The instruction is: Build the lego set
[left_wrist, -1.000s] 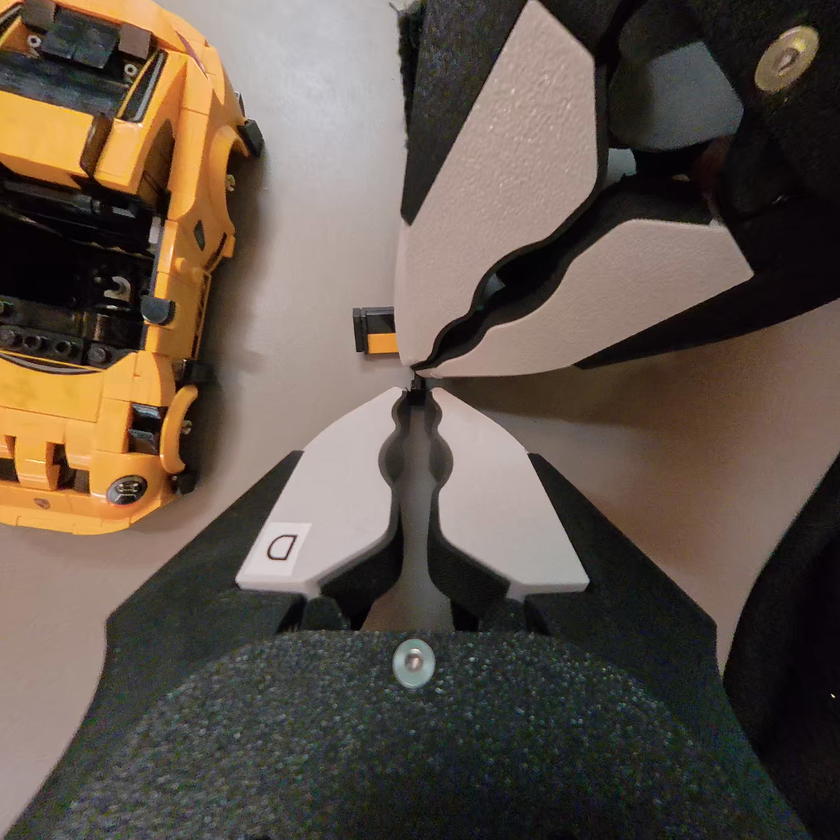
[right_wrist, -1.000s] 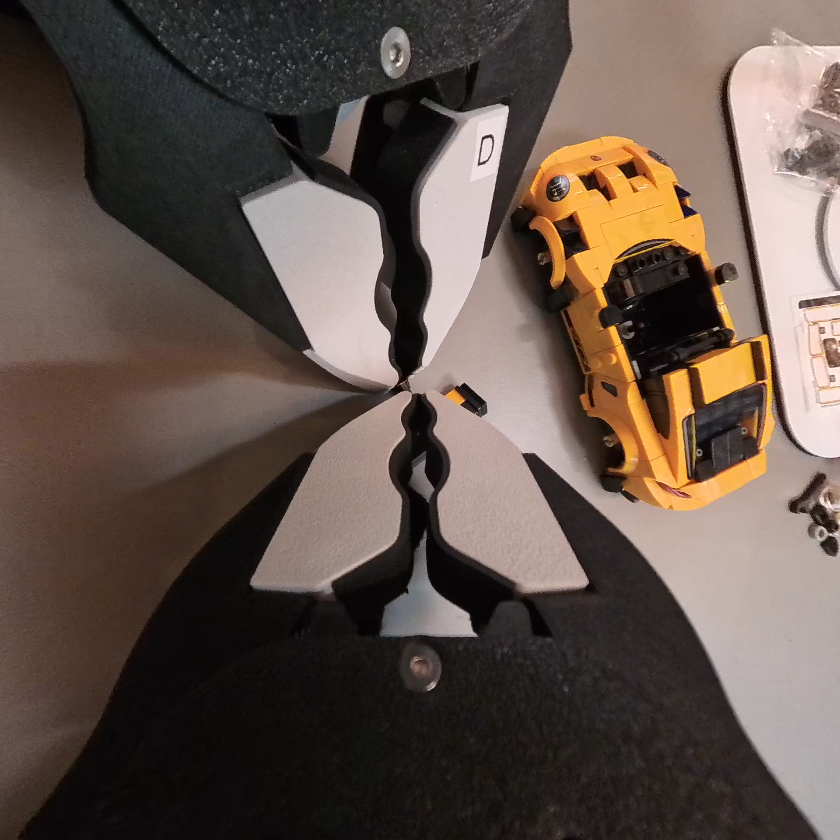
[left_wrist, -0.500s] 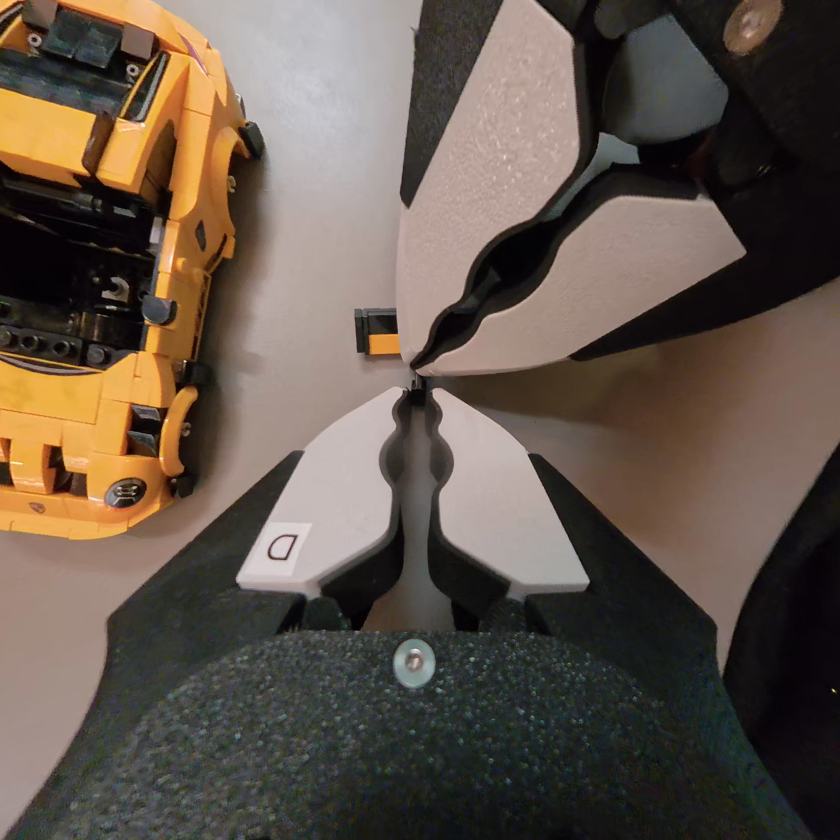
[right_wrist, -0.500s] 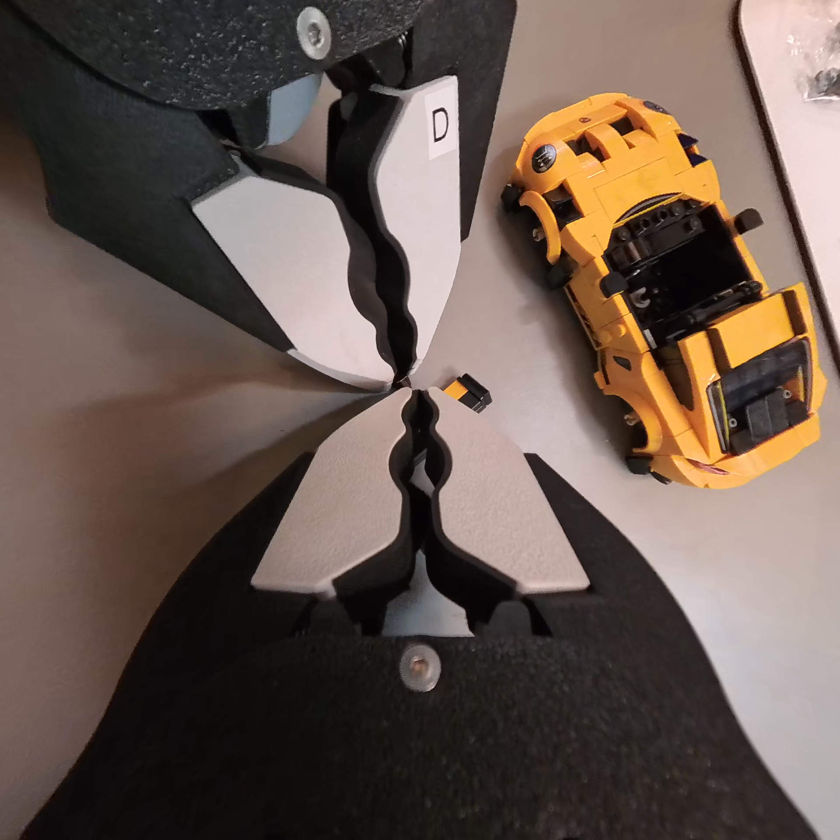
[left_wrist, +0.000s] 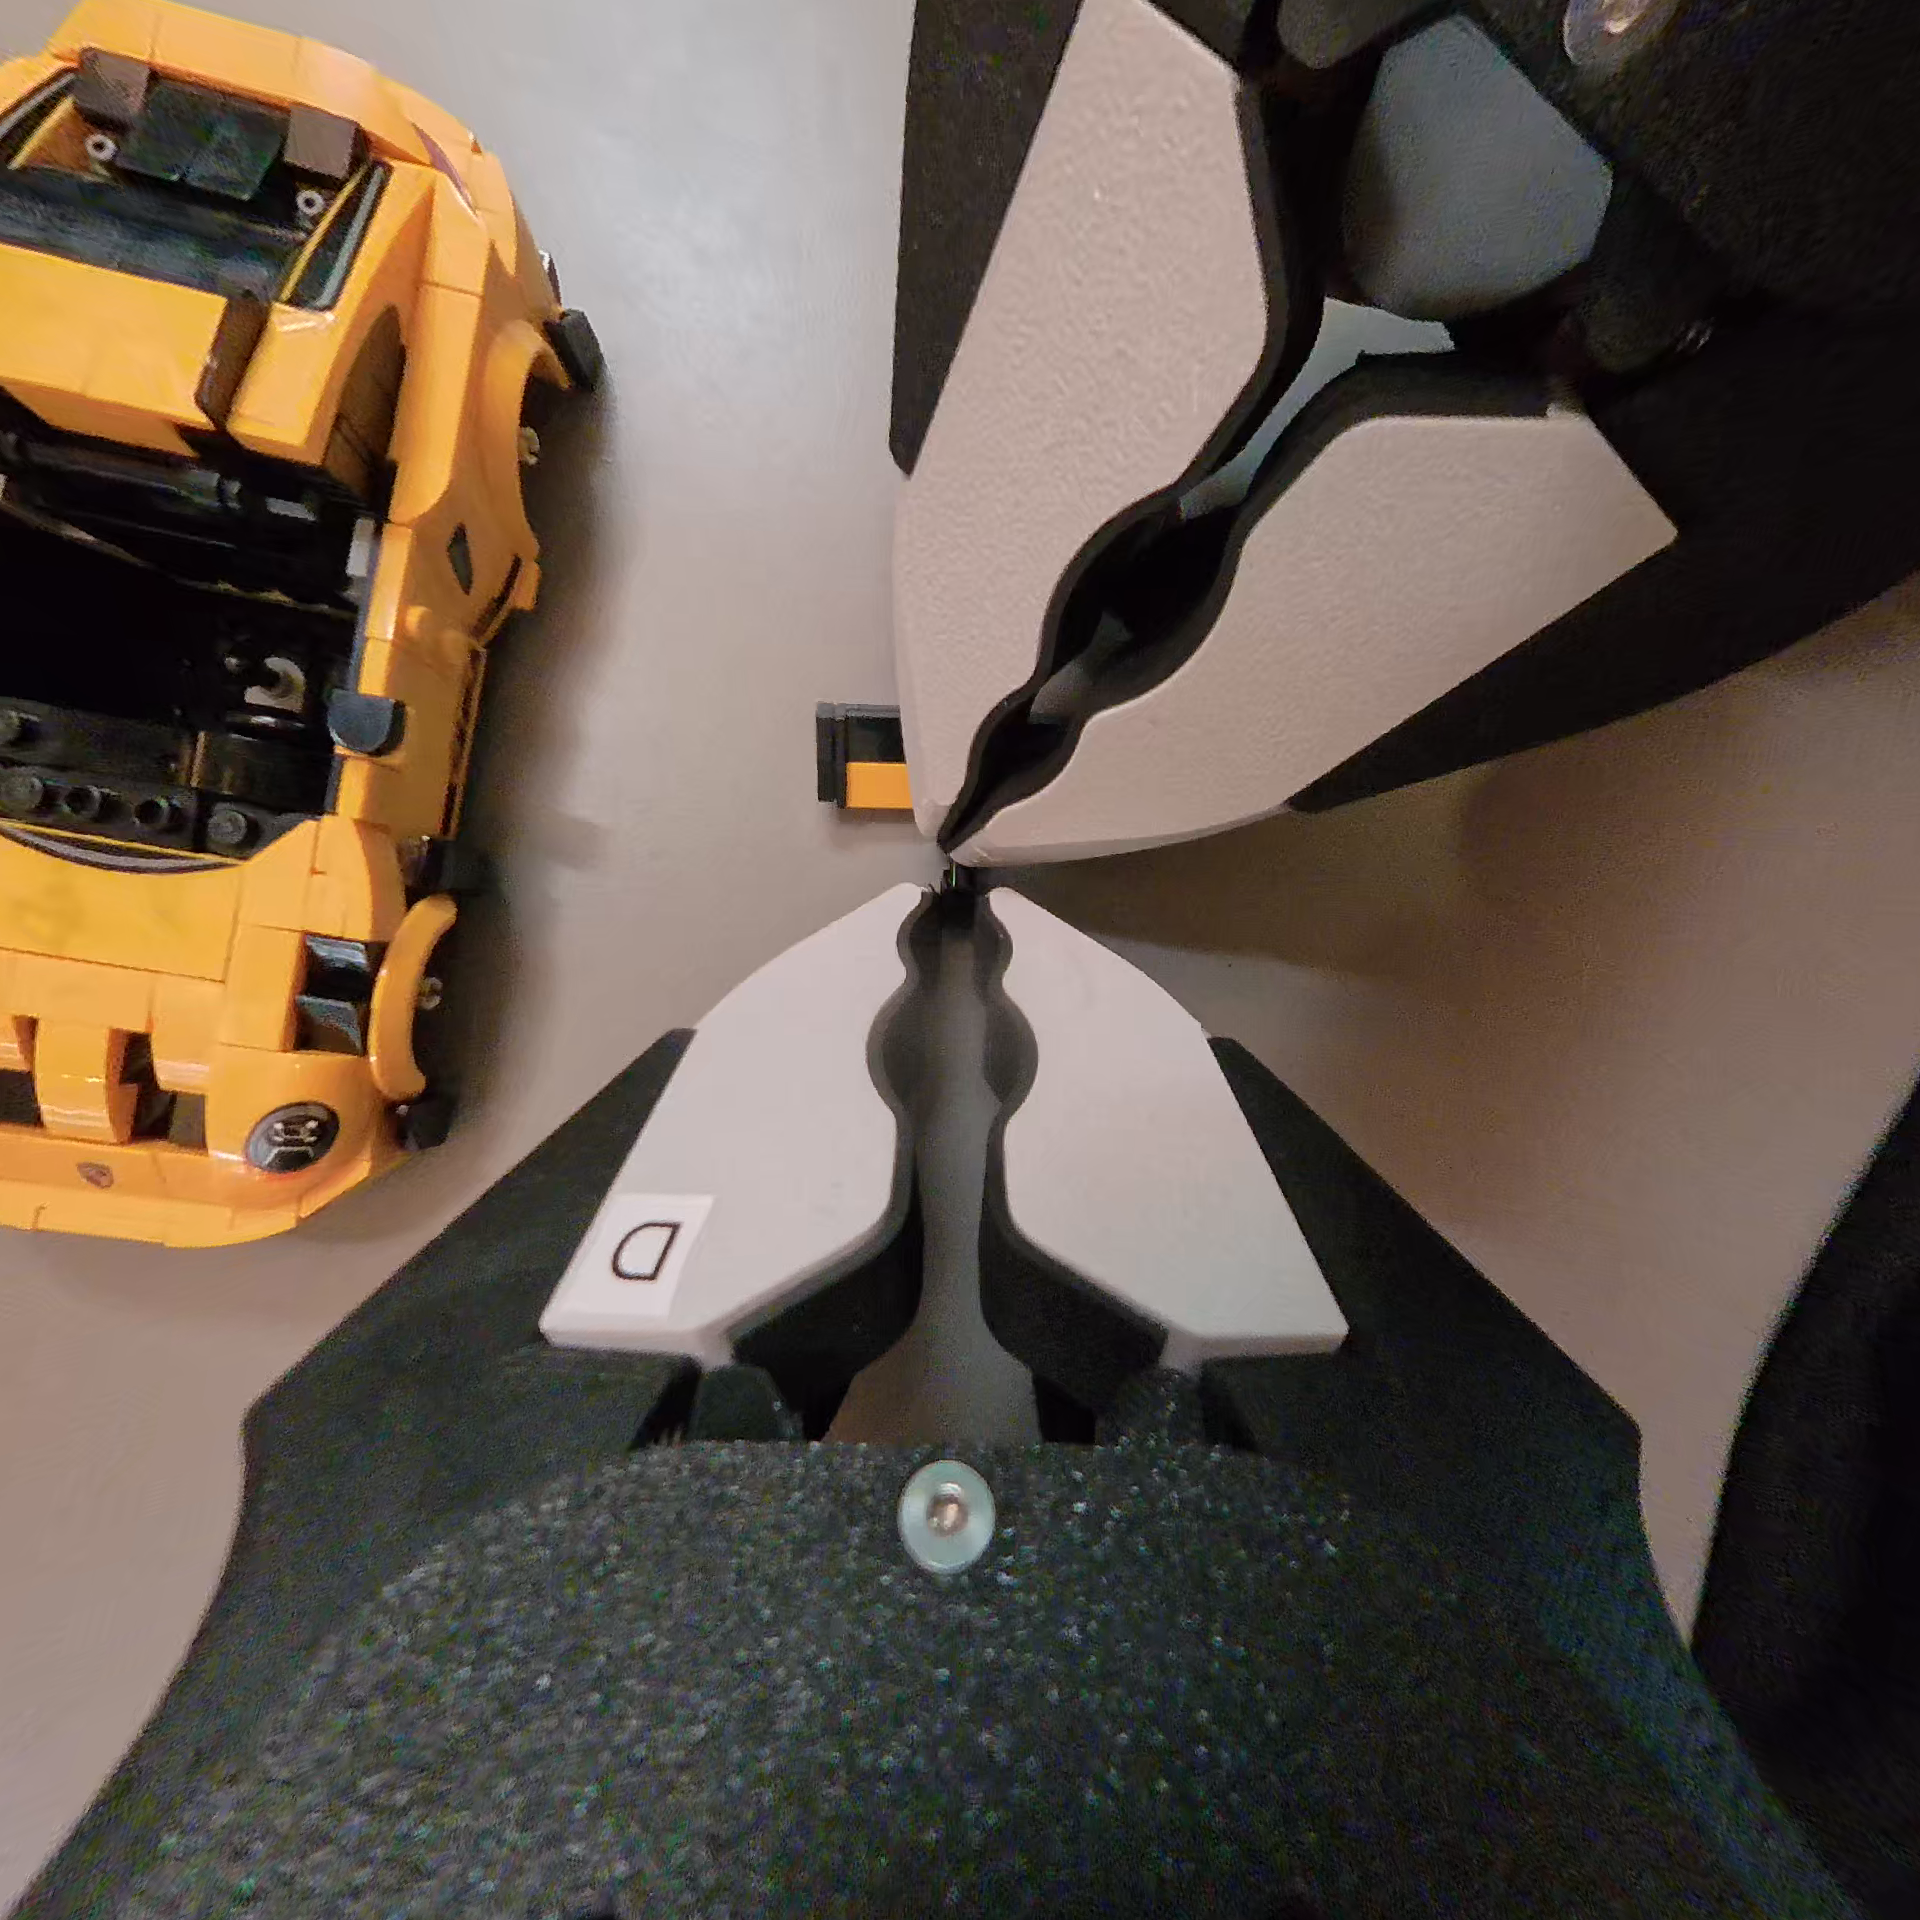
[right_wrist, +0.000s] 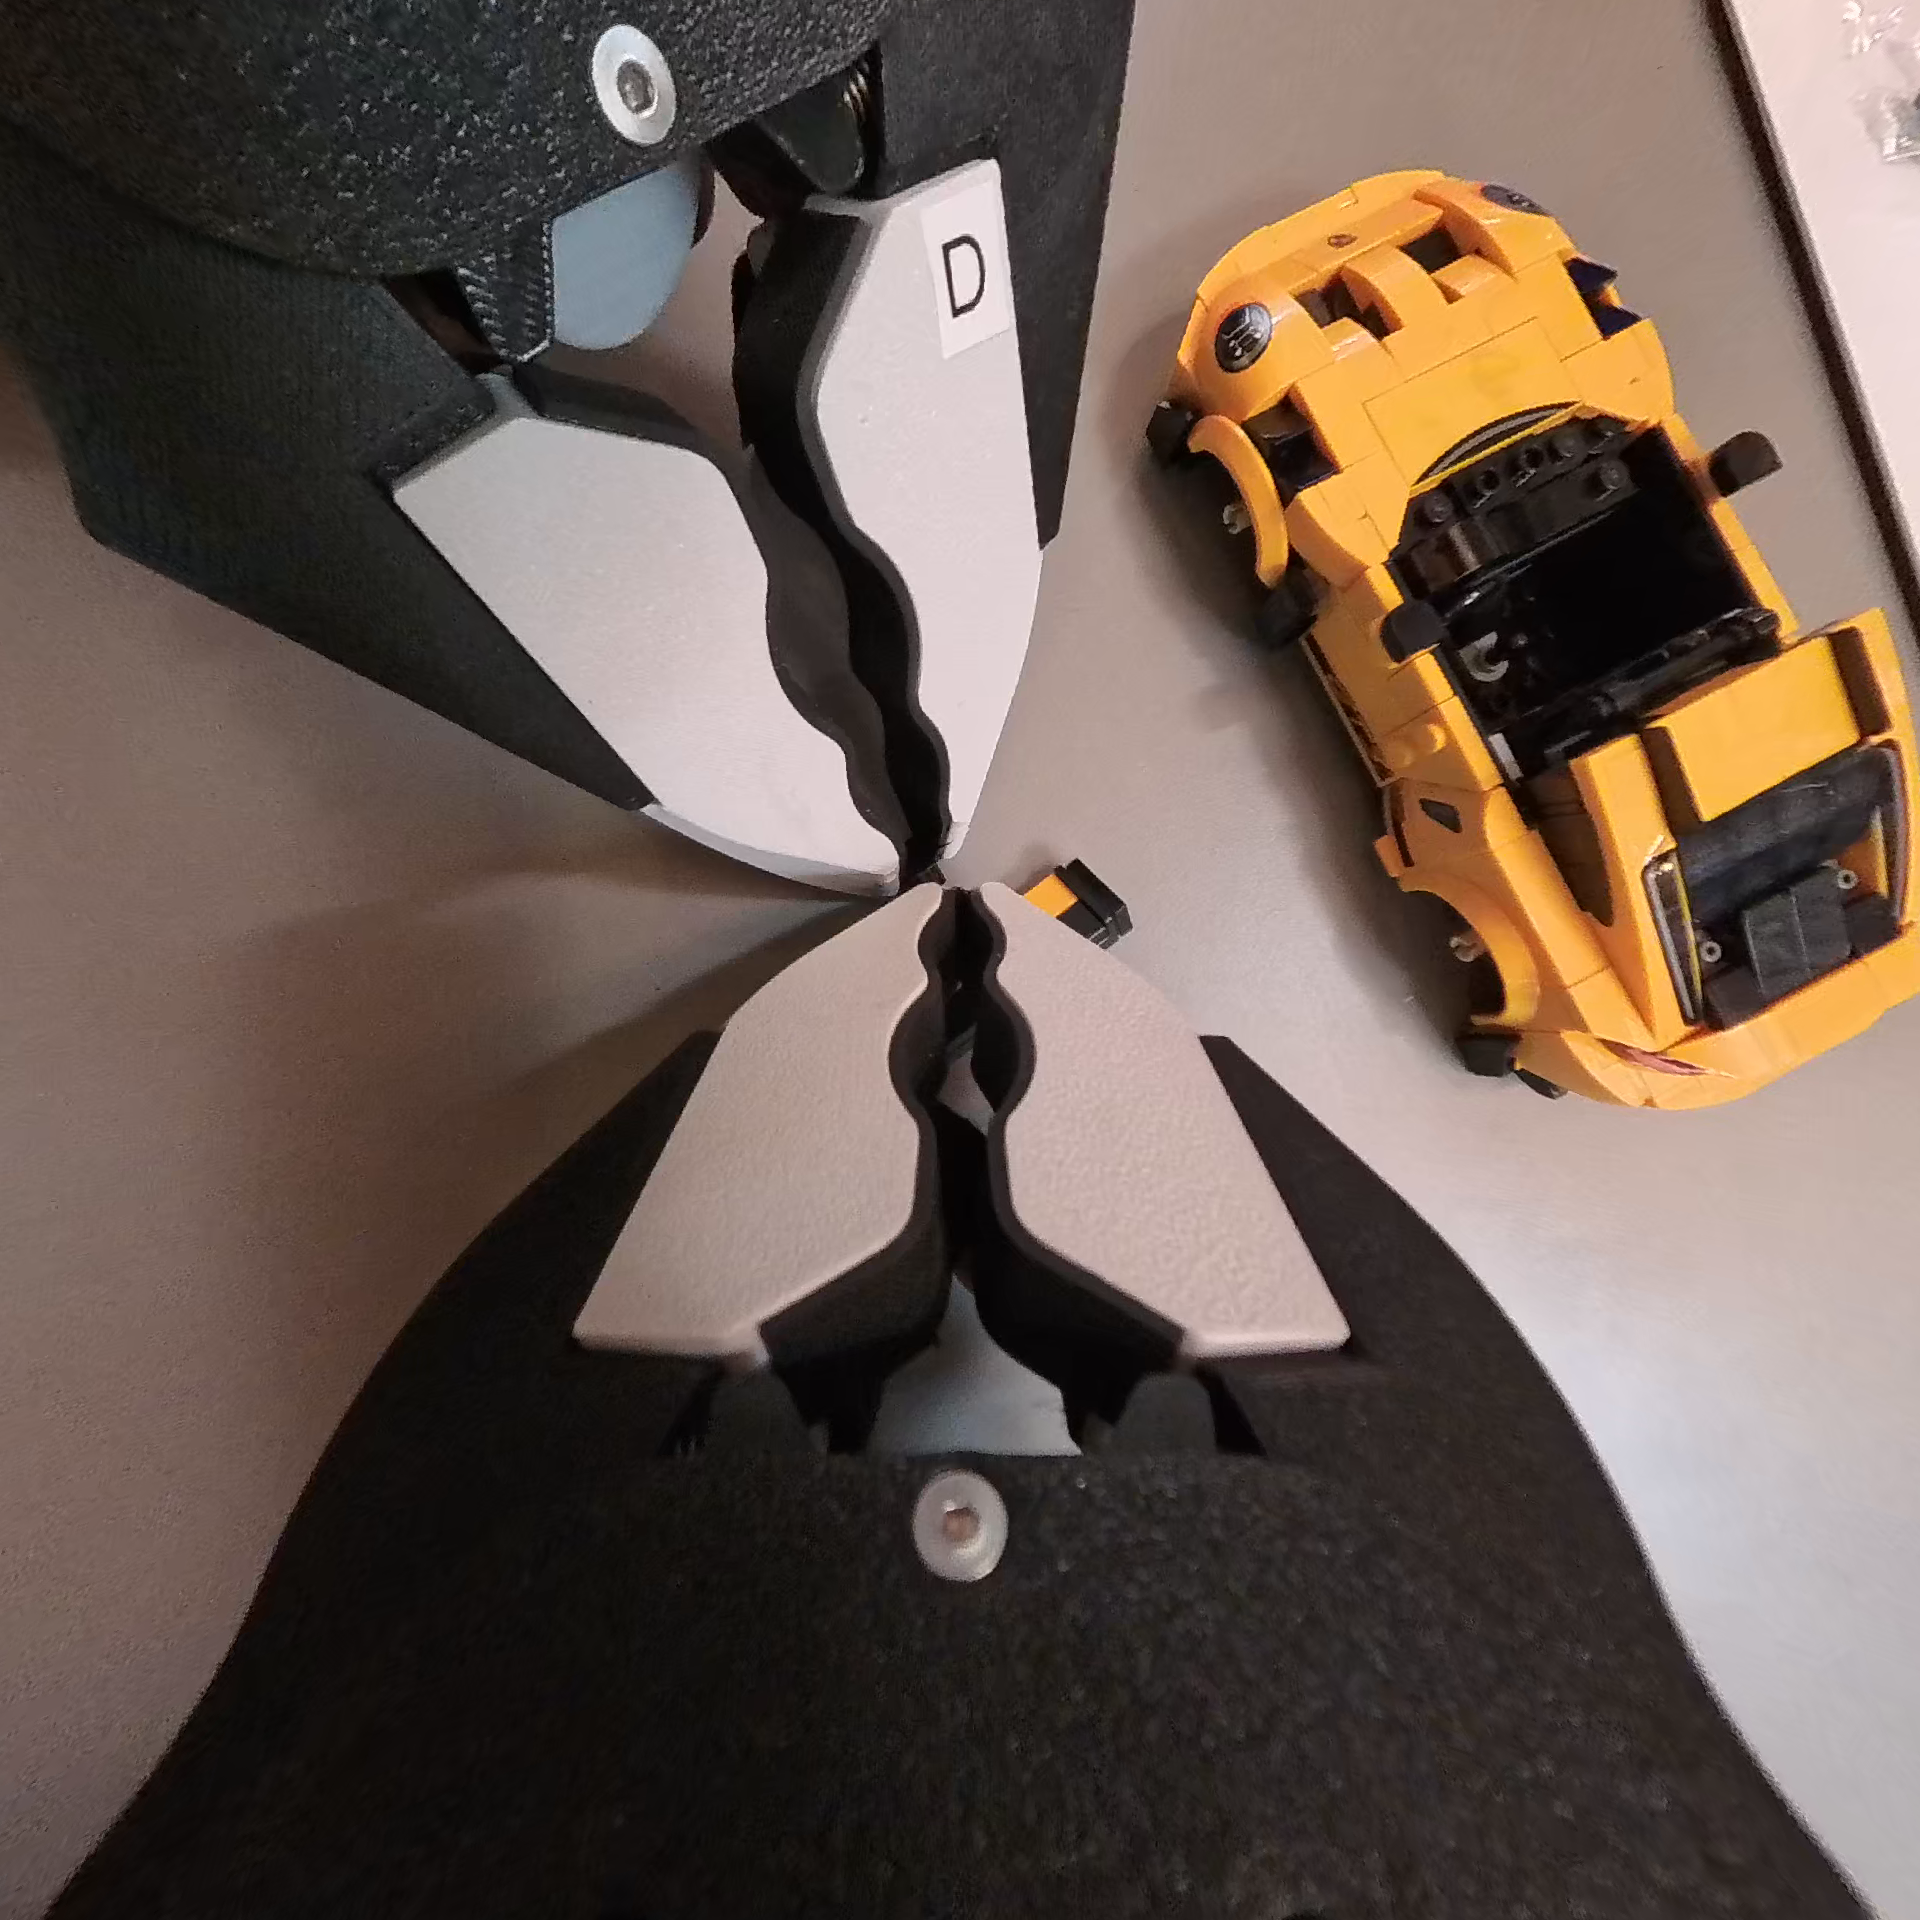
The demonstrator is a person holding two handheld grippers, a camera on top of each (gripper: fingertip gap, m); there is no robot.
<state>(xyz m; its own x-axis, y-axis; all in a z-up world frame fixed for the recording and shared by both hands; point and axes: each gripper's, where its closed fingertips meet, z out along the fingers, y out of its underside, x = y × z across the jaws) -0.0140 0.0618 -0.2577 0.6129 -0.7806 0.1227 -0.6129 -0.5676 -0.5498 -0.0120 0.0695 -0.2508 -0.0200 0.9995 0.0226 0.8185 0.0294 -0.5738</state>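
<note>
Left gripper [left_wrist: 954, 900] closed | right gripper [right_wrist: 958, 902] closed | tips meeting on tiny black piece [left_wrist: 956, 906]

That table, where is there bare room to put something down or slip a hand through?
The widest bare patch of table lies on the side of the two grippers away from the yellow car. A narrower strip runs between the car and the grippers, pinched by a small orange-and-black piece. It is crowded where the left gripper and right gripper meet tip to tip.

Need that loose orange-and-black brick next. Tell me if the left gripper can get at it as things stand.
Probably not directly: the left gripper is shut, tip to tip with the right gripper, whose fingers cover part of the brick.
</note>
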